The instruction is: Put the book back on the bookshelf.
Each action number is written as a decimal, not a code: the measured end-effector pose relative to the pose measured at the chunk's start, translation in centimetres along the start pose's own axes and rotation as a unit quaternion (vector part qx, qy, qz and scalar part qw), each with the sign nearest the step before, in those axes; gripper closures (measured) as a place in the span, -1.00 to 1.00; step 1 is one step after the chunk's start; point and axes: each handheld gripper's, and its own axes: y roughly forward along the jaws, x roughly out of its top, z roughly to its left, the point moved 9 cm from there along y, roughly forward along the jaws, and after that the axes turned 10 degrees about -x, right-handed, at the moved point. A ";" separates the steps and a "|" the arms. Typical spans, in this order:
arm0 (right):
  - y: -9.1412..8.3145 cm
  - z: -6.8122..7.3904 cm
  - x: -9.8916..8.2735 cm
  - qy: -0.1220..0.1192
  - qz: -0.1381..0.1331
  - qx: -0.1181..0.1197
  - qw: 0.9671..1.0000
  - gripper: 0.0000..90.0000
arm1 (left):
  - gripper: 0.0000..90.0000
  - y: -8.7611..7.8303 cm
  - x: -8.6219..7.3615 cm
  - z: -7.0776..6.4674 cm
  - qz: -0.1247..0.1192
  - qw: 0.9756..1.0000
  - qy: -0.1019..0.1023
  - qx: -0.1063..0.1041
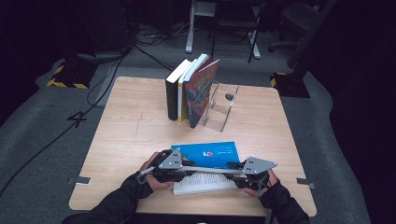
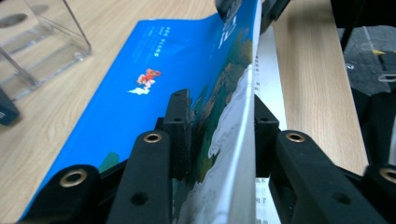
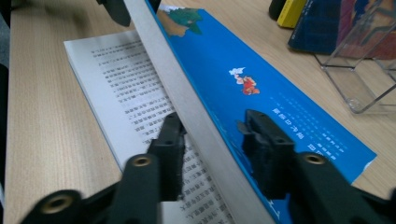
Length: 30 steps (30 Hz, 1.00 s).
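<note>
Nearest the camera, the left tool (image 2: 215, 135) is clamped on the raised blue cover of the open book (image 1: 208, 156), its pads pressing the sheet from both sides. The right tool (image 3: 217, 154) straddles a lifted wad of pages, jaws a little apart from it, so released. The cover shows a small cartoon figure and pale lettering too small to read; the exposed page carries dense print, also unreadable. The book lies at the near edge of the bench (image 1: 121, 140), well apart from the standing books (image 1: 191, 88) and clear bookend (image 1: 222, 109) beyond it.
</note>
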 end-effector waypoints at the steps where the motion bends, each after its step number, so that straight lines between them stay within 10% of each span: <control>1: -0.1 -0.3 -0.2 -0.001 -0.001 -0.003 1.000 0.15 | 0.55 0.0 0.0 0.0 0.000 1.000 0.000 -0.001; 8: 0.4 -3.1 -2.0 0.027 0.006 -0.030 0.999 0.01 | 0.58 -1.4 -0.4 0.7 -0.014 1.000 -0.009 -0.016; 15: 0.3 -2.4 -0.8 -0.007 -0.026 -0.021 0.999 0.30 | 0.54 -2.4 -0.9 1.4 -0.005 1.000 -0.020 -0.021; 22: 0.4 -0.2 0.2 -0.051 -0.018 -0.009 0.999 0.57 | 0.31 -4.0 -1.2 1.4 0.052 0.997 -0.006 0.049; 30: 0.5 1.2 1.3 -0.064 -0.013 -0.010 0.998 0.61 | 0.19 -3.9 -0.7 0.5 0.081 0.994 0.006 0.073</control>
